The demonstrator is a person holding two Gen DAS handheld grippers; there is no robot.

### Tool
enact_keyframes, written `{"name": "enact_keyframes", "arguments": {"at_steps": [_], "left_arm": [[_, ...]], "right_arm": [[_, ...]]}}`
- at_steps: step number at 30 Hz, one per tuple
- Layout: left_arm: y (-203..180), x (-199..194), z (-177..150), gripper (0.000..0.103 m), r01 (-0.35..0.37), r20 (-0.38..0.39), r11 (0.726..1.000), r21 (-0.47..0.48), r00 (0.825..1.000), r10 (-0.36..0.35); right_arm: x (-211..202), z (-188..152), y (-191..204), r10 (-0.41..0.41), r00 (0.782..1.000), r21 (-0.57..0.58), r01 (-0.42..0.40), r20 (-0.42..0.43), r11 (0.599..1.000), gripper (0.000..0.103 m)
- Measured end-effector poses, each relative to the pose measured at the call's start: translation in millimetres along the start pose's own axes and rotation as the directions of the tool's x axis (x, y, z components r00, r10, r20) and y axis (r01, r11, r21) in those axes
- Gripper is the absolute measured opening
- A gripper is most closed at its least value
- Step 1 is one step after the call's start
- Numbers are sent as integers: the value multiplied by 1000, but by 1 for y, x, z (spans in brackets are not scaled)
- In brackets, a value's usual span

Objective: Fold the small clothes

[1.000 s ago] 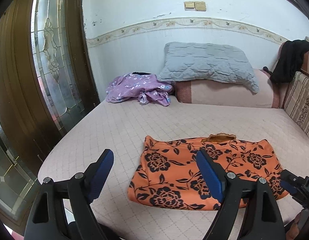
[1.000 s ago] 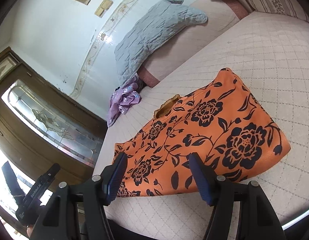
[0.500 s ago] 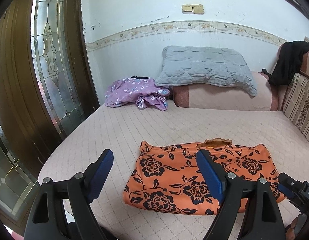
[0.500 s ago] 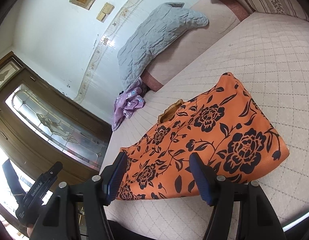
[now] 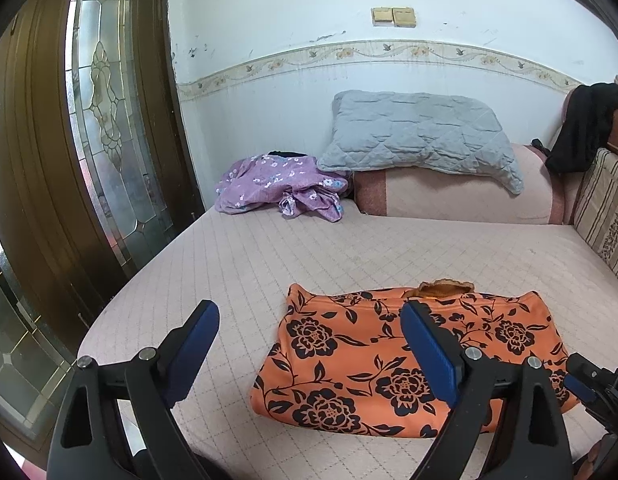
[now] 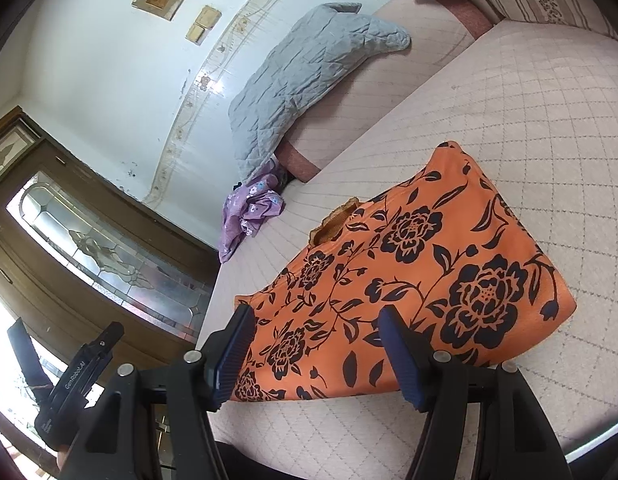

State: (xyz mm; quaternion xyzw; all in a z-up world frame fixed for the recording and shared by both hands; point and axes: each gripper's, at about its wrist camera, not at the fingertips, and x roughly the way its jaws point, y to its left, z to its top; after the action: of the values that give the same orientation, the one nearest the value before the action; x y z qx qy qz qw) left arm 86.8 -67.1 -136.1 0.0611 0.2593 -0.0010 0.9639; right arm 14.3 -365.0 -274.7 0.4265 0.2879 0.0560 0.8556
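Note:
An orange garment with black flowers [image 5: 405, 356] lies folded flat as a rectangle on the pink quilted bed [image 5: 309, 264]; it also shows in the right wrist view [image 6: 409, 276]. My left gripper [image 5: 309, 344] is open and empty, held above the bed near the garment's left end. My right gripper [image 6: 313, 348] is open and empty, above the garment's near edge. A crumpled purple floral garment [image 5: 281, 188] lies at the back left of the bed, also seen in the right wrist view [image 6: 249, 212].
A grey quilted pillow [image 5: 421, 136] rests on a pink bolster [image 5: 453, 196] at the head. A black cloth [image 5: 585, 128] hangs at the right. A wooden door with glass panels [image 5: 105, 128] stands left of the bed. A striped cushion [image 5: 605, 208] lines the right side.
Both grippers have drawn back and up from the folded orange garment, so it sits lower and smaller in view. The garment has not moved. Both stay open.

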Motion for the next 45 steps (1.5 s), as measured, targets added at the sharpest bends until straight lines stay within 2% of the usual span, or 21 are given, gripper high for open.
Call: {"name": "enact_keyframes", "arguments": {"at_steps": [8,19,33,40,45], "left_arm": [[11,13,-4,92,1,-29,1000,-23,1000,-2],[40,27,-7,92,-44,-49,996,-79,998,40],[48,26,-10,92,-67,-44,994,-82,997,64],[41,39,-17,92,-74,-63,996,-59,996,70],[31,87,-43,93,-109,-162,994,20,980,111]], "right_arm": [[10,-3,0,-27,999,-12,27,-18,1000,68],[23,-7,0,-57,998,-16,57,-40,998,68],[24,-8,-2,-68,997,-12,68,-39,998,68],[22,-7,-5,-71,997,-8,70,-40,997,68],[22,-4,-20,-105,994,29,106,-40,994,68]]}}
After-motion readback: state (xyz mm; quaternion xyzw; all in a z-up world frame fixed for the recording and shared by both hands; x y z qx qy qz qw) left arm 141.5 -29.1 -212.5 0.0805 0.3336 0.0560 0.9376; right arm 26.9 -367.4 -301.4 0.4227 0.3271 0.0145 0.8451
